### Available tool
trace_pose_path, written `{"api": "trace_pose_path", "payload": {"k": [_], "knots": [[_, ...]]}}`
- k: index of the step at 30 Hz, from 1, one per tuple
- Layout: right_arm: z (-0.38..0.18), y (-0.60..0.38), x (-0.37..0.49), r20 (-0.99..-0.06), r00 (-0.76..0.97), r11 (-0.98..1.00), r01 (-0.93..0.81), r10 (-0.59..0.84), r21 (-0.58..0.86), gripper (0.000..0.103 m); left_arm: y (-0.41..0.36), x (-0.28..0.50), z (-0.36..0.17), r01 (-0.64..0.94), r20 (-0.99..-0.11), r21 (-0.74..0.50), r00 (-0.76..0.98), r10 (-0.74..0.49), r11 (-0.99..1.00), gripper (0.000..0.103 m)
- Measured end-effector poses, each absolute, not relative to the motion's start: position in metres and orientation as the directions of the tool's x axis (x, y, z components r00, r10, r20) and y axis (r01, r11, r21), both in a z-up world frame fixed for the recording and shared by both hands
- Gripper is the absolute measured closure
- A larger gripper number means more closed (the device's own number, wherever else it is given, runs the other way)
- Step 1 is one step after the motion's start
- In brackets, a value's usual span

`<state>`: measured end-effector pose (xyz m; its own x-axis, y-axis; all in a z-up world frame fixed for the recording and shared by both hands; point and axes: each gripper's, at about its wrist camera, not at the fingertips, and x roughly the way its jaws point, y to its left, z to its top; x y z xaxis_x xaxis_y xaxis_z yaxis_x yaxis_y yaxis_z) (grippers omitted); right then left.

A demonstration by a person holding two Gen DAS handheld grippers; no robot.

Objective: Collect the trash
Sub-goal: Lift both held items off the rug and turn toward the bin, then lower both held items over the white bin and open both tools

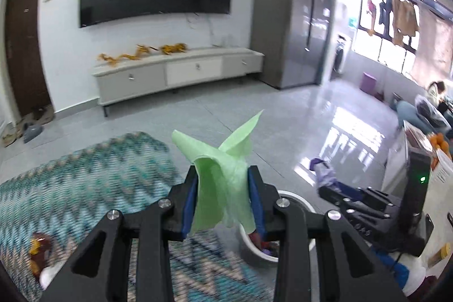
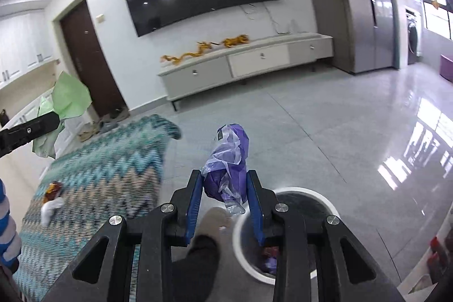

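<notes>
Left gripper [image 1: 223, 203] is clamped on a sheet of pale green plastic wrap [image 1: 220, 169]; the blue pads press it from both sides, with the upper part fanning out ahead of the fingertips and a flap hanging down between the fingers. Right gripper [image 2: 225, 197] is clamped on a crumpled purple wrapper with clear film [image 2: 230, 160], most of which stands up beyond the fingertips, while a clear scrap dangles below them. A round white trash bin [image 2: 240, 222] sits on the grey tiled floor directly under and slightly right of the right gripper's fingers; some coloured scraps lie in its bottom. From the left wrist view the same bin [image 1: 300, 203] shows just below and right of the left fingers, partly hidden by them. Seen from the right gripper, the left one is off to its left, well apart, green sheet raised. Left of both tools lies a teal zigzag rug [image 2: 107, 169], bearing a brown wrapper [image 2: 53, 188] and a white crumpled piece [image 2: 51, 210]. A dark trouser leg and foot [image 2: 209, 222] show under the right gripper, beside the bin.
</notes>
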<state>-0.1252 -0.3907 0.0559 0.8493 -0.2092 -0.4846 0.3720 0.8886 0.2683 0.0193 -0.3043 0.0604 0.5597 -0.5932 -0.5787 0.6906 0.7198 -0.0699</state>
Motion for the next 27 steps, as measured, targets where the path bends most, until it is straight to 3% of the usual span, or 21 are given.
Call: {"api": "trace_pose_path", "payload": {"k": [17,27], "knots": [[-0.006,-0.468,-0.115,-0.593,0.758,0.808,0.514,-0.271,0.287,0.073,-0.437,0.046,0.004,0.734,-0.708,-0.148,0.389,-0.589,0.663,0.071],[-0.059,-0.503,-0.112,-0.684,0.682,0.751,0.587,-0.257,0.303,0.073,-0.477,0.039,-0.022,0.764,-0.741,-0.095,0.374,-0.558,0.638,0.071]]}}
